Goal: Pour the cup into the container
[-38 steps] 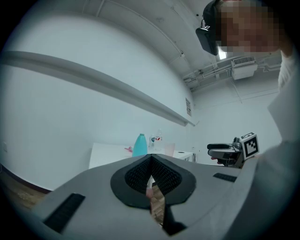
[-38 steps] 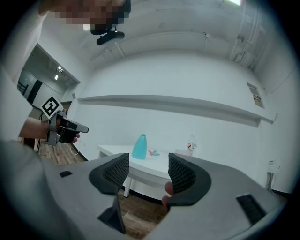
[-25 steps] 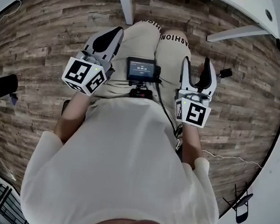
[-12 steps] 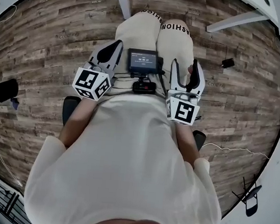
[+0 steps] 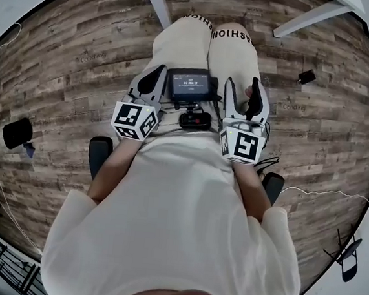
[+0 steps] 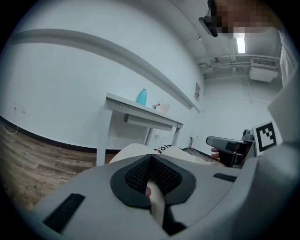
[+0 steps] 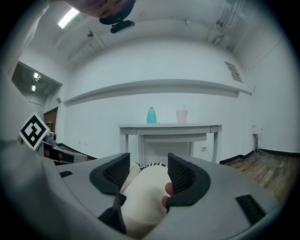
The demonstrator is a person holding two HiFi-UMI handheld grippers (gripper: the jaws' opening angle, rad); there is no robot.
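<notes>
Well, both grippers sit low over the person's lap (image 5: 200,48). The left gripper (image 5: 153,77) has its jaws pressed together with nothing clamped, and its own view shows the dark pads (image 6: 136,176) meeting over pale trouser cloth. The right gripper (image 5: 244,91) has its jaws apart, and through the gap (image 7: 146,161) there is only the thigh beneath, so nothing is gripped. A small screen (image 5: 190,84) lies between the two tools. The cup (image 7: 182,116) stands well ahead of the right gripper on a white table (image 7: 168,126), straight beyond its jaws. The teal container (image 7: 151,115) stands just left of the cup. From the left gripper, the same table lies ahead and above the jaws.
</notes>
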